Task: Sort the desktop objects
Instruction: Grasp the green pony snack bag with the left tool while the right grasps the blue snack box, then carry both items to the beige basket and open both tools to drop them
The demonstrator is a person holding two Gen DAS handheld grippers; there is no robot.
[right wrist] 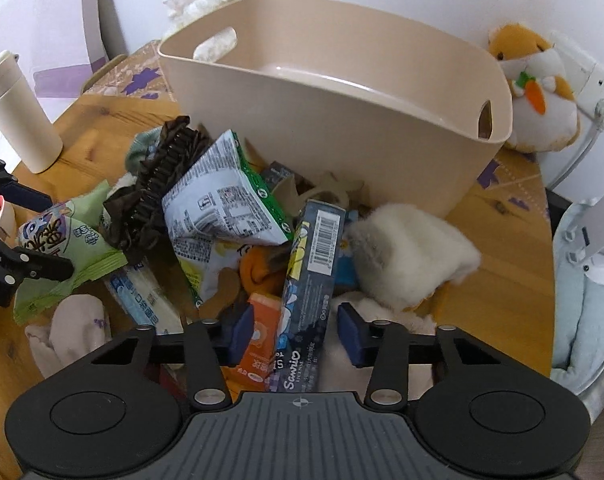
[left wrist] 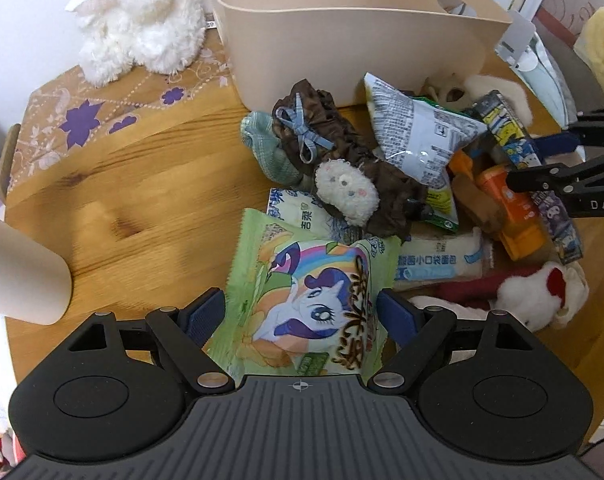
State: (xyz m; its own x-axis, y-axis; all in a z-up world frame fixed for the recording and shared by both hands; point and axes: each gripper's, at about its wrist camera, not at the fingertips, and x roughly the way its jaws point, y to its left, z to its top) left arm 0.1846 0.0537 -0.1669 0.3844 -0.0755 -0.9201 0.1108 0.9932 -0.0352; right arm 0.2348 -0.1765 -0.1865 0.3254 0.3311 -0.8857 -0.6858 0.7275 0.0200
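Note:
A pile of snacks and soft toys lies on the wooden table in front of a beige bin. My left gripper is open, its blue pads on either side of a green pony snack bag, which also shows in the right wrist view. My right gripper is open around a dark blue Sanrio box standing beside an orange box. In the left wrist view the right gripper hovers over the orange box.
A silver-white snack bag, a brown scrunchie and white plush pieces fill the pile. A beige cup stands at the left. A white plush and a hamster plush flank the bin.

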